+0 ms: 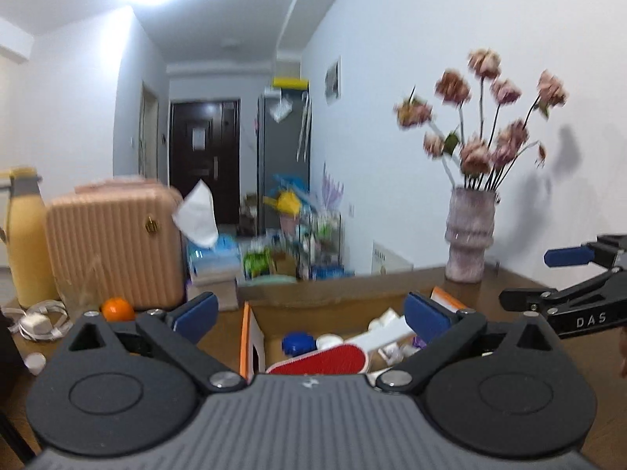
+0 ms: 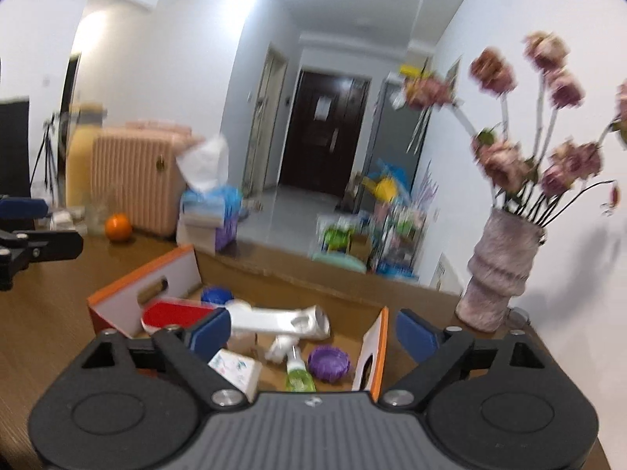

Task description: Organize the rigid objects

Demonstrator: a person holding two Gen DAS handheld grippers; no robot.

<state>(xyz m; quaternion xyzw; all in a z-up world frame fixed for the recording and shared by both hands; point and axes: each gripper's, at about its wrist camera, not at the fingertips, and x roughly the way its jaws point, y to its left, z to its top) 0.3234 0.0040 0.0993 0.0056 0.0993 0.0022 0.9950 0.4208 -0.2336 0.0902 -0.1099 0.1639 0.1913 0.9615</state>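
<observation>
Item: we hold the left gripper (image 1: 309,315) and right gripper (image 2: 311,331) spread wide and empty above the box (image 2: 141,293) at 12 o'clock, holding the red brush (image 2: 172,313), white tube (image 2: 282,323) and purple lid (image 2: 328,362); between picks, we judge, next reaching for the orange (image 2: 118,227) at 10 o'clock on the bench (image 2: 58,293).

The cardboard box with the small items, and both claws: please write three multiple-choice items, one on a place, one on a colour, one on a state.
1. Where is the orange?
A. in the cardboard box
B. on the table
C. in a claw

2. The round lid beside the green spray bottle is:
A. purple
B. yellow
C. black

3. The right claw is:
A. open, empty
B. shut on the white tube
C. shut on the vase

Key:
1 B, it lies outside the box.
2 A, purple lid.
3 A, nothing between the pads.
</observation>
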